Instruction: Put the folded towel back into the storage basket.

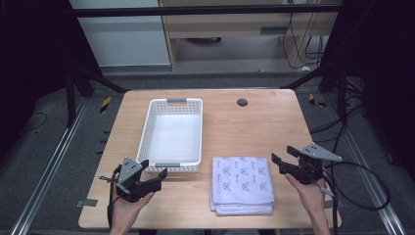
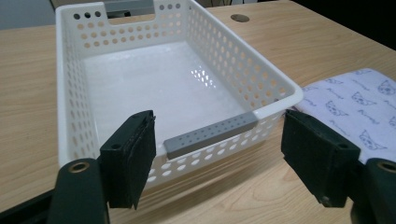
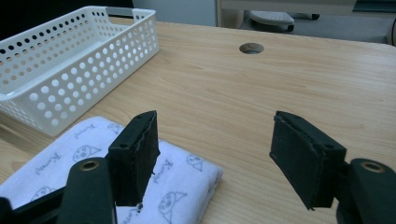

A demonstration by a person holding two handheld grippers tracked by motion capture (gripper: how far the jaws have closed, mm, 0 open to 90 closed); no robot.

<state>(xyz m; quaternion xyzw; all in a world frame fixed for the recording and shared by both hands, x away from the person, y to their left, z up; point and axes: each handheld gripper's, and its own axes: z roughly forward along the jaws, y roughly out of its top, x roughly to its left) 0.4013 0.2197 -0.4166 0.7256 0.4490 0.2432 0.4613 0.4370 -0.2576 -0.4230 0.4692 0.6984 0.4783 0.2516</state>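
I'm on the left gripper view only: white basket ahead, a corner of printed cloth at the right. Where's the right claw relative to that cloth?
Observer: In the high view the right claw hovers just to the right of the folded towel, jaws open, nothing between them.
Operator: How much of that towel am I missing?
Observer: Most of it. It's a neat folded rectangle lying flat, and its near edge comes close to the front edge of the table.
Operator: And my left claw from above?
Observer: The left claw sits just in front of the near wall of the basket, open and holding nothing.
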